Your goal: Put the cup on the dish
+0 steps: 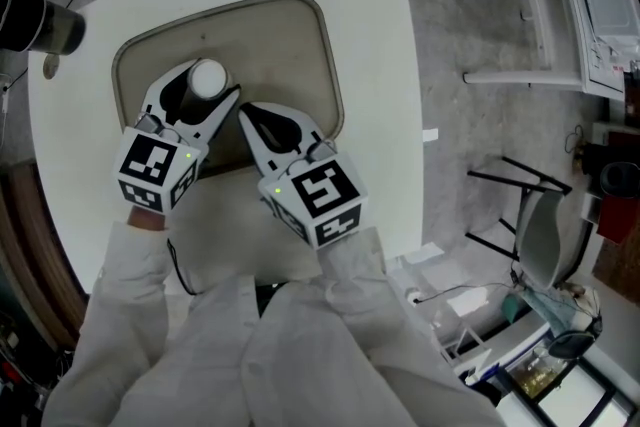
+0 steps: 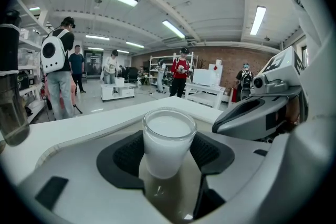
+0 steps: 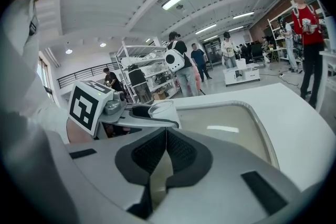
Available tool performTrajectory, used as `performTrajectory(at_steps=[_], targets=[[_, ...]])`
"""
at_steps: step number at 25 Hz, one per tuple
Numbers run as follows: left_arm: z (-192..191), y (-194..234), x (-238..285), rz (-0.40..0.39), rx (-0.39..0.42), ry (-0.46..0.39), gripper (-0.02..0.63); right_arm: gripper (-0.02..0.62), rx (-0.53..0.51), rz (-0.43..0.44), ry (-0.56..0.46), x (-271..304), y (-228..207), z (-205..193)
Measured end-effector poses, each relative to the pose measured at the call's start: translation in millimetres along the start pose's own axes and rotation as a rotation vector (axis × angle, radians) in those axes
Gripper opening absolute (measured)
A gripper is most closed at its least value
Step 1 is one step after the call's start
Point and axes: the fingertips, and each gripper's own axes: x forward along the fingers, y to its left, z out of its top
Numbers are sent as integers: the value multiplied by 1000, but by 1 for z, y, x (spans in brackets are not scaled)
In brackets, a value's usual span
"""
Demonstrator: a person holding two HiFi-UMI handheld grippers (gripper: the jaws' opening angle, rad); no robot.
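A white cup (image 1: pixel 208 78) stands upright between the pads of my left gripper (image 1: pixel 202 91), which is shut on it. In the left gripper view the cup (image 2: pixel 168 139) fills the gap between the black pads, over the beige dish (image 2: pixel 173 194). The dish (image 1: pixel 290 45) is a shallow rounded tray on the white table (image 1: pixel 375 65). I cannot tell whether the cup's base touches it. My right gripper (image 1: pixel 244 112) is shut and empty, just right of the cup, over the dish's near part. From the right gripper view, the cup (image 3: pixel 161 108) and left gripper (image 3: pixel 134 111) sit to the left.
A dark cylinder (image 1: pixel 40 23) stands at the table's far left edge, also seen as a dark bottle (image 2: pixel 10 86). A white frame (image 1: pixel 540 15) and a chair (image 1: pixel 540 225) stand on the floor to the right. Several people stand far off.
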Motion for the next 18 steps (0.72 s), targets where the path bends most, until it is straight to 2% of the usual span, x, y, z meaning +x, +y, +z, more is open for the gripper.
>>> performTrajectory(at_steps=[8, 18], targets=[[0, -5, 1, -11, -18, 15, 272, 14, -6, 2, -14, -10, 0, 5], [-8, -6, -14, 36, -52, 26, 275, 14, -9, 26, -43, -28, 12, 3]])
